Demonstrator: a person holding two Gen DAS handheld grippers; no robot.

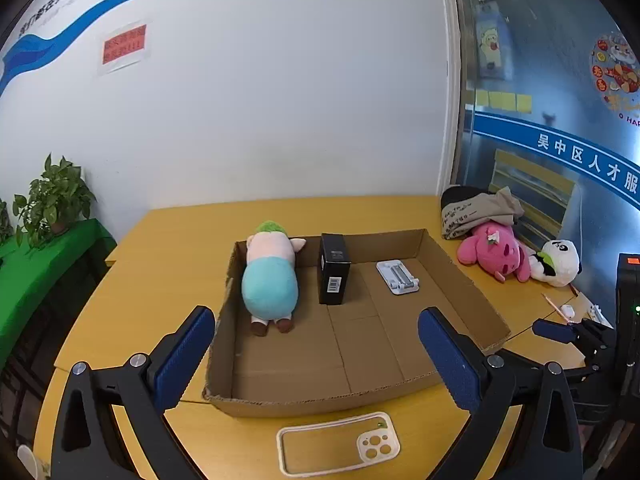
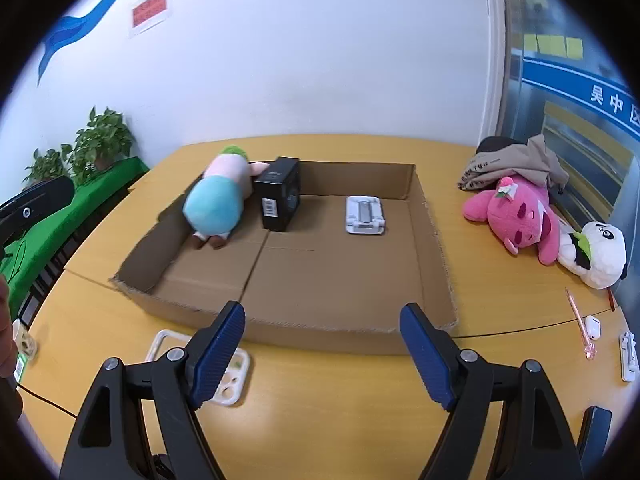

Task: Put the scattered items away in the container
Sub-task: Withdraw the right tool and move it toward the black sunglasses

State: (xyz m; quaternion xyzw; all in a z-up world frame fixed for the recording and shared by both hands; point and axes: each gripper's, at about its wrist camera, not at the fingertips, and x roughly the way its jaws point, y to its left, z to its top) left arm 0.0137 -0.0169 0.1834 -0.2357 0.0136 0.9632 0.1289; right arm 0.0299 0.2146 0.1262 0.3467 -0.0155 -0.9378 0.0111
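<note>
With both the left hand-held gripper (image 1: pixel 316 354) and the right hand-held gripper (image 2: pixel 322 354) wide and empty, the thin phone case (image 1: pixel 338 448) lying flat on the worktop (image 1: pixel 160 264), just near of the cardboard tray (image 1: pixel 360 398), could slide from blunt pads

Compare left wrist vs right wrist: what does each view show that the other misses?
Only the left wrist view: the whole phone case unobstructed, and the right gripper from outside, at the right edge.

Only the right wrist view: a second white stand at the table's right edge, and a clear look at the pink pen and earbud case.

Both: cardboard box holding the plush doll, black box and white stand; pink plush and panda plush outside it.
</note>
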